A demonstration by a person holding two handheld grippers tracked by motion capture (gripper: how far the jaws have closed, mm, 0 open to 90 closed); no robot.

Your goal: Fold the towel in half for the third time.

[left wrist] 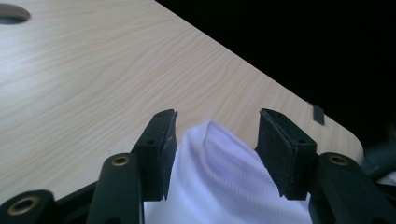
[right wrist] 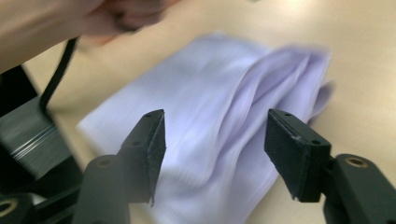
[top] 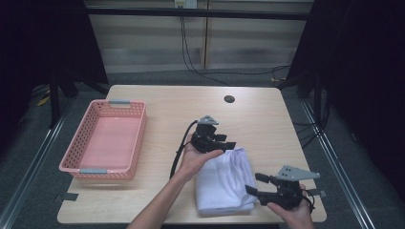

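Working from the table point(top: 157, 102) down, you had one landmark that mattered: the folded white cloth point(top: 224, 183), which lay on the near right part of the top, well apart from the pink basket point(top: 107, 138) that sat empty off to the cloth's left. A dark round hole point(top: 229, 99) marked the wood well beyond the cloth's far edge.

Your left gripper point(top: 223, 141) was at the cloth's far end, jaws spread to either side of a raised peak of fabric; in the left gripper view the cloth point(left wrist: 219, 182) rose between the pads point(left wrist: 164, 154) without being pinched, so that tool was released, not yet clenched. Your right gripper point(top: 255, 183) hovered at the cloth's near right corner, also released, and in the right gripper view its parted jaws framed the cloth point(right wrist: 210, 135) with clear air around them; that picture was blurred, so how close the tips stood to the fabric I couldn't tell.

The step looked like taking hold of the cloth, probably to carry it to the basket. To do it well, you needed to sink the left jaws deeper over the peak so they caught all the layers, then close firmly. The right jaws wanted a bite on the folded corner, not a single loose edge, so the stack lifted as one.
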